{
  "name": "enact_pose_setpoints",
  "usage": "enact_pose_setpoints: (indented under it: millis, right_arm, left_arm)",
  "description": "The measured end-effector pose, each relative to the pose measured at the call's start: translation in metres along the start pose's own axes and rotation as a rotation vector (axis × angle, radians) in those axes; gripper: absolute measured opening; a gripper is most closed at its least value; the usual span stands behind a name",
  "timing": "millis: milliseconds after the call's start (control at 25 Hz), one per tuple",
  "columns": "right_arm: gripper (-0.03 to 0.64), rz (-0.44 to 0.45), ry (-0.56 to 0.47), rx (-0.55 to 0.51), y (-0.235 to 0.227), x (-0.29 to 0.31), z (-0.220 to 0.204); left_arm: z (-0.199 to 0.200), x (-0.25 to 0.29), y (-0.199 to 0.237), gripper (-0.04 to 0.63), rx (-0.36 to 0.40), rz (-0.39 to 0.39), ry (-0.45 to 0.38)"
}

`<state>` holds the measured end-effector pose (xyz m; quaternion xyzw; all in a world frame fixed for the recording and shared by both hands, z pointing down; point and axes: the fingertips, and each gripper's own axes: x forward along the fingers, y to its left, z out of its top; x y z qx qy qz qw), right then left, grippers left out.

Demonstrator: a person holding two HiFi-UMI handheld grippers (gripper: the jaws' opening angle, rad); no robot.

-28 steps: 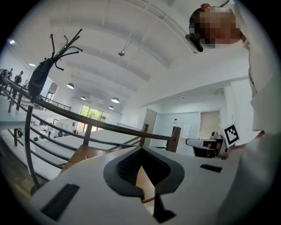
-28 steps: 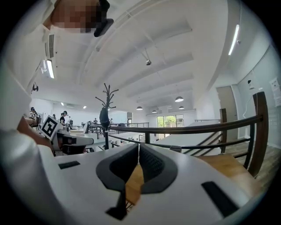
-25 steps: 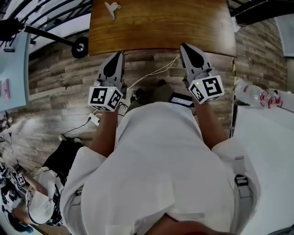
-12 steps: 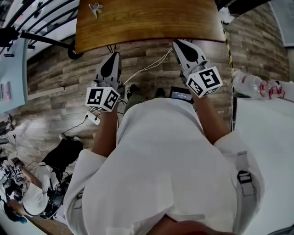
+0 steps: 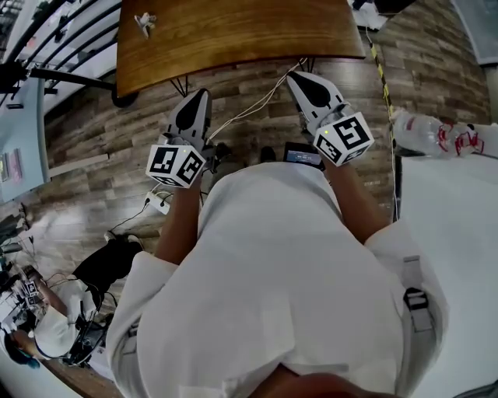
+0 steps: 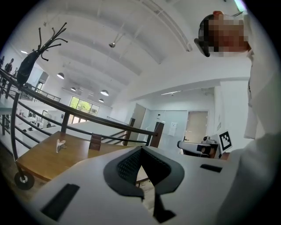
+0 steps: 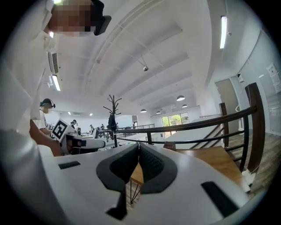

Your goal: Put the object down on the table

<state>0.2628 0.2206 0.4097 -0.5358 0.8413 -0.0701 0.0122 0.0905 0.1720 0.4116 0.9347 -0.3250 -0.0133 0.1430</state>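
Head view: clip [image 5: 145, 22] lies on table [image 5: 233, 39], at its far left corner; left gripper [image 5: 202, 97] and right gripper [image 5: 296, 79] hang above the floor, just off the table's near edge, cable [image 5: 249, 109] between them | left gripper view: jaws together, empty; clip beyond them, railing [image 6: 88, 115] behind table | right gripper view: jaws together, empty; only the table's edge shows.

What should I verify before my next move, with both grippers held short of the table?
1. The left gripper is empty: ok; jaws together, nothing between them.
2. The right gripper is empty: ok; jaws together, nothing between them.
3. Object put down: ok; the clip lies on the table, near its far left corner.
4. Grippers clear of the table: ok; both hang over the floor, short of the near edge.
5. Clip resting steadily: cannot tell; too small to judge.
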Motion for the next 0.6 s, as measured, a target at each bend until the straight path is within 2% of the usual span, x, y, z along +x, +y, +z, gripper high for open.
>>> enact_pose_setpoints:
  millis: [600]
  right_arm:
    - [0.025, -0.025, -0.015, 0.027, -0.032, -0.013, -0.002]
  left_arm:
    - [-0.01, 0.029, -0.018, 0.014, -0.014, -0.044, 0.048]
